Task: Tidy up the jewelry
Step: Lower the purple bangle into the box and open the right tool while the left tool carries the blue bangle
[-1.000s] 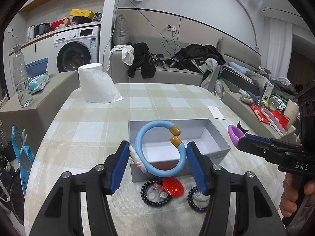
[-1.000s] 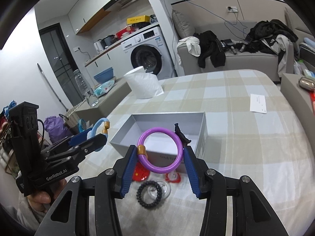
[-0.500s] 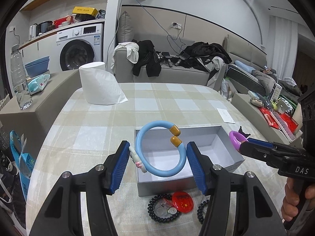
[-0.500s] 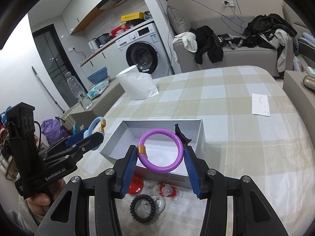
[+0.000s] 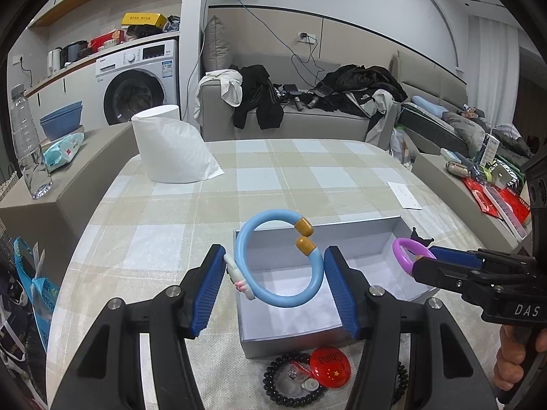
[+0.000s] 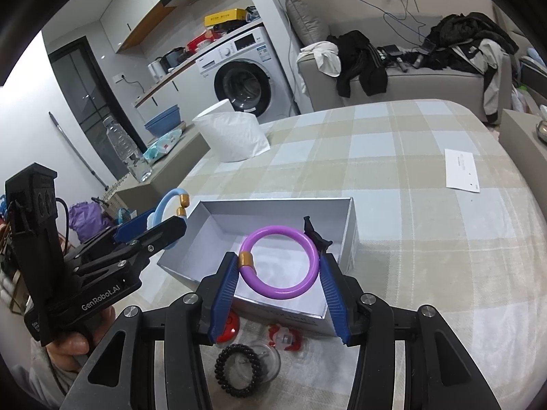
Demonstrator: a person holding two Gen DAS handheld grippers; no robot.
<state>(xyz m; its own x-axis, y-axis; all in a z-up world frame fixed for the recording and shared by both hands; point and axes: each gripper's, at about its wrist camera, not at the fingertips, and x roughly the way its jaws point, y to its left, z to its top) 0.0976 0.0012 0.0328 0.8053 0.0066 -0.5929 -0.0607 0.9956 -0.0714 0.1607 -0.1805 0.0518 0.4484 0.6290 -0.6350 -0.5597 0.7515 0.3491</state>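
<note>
Bracelets (image 5: 278, 263) — now nearer box (image 5: 355, 235)

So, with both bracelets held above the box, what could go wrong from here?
1. The blue bracelet is an open ring; squeezed between the left gripper pads, it may flex and slip.
2. The right gripper holds the purple bracelet close by; over the grey box, the grippers may collide.
</note>
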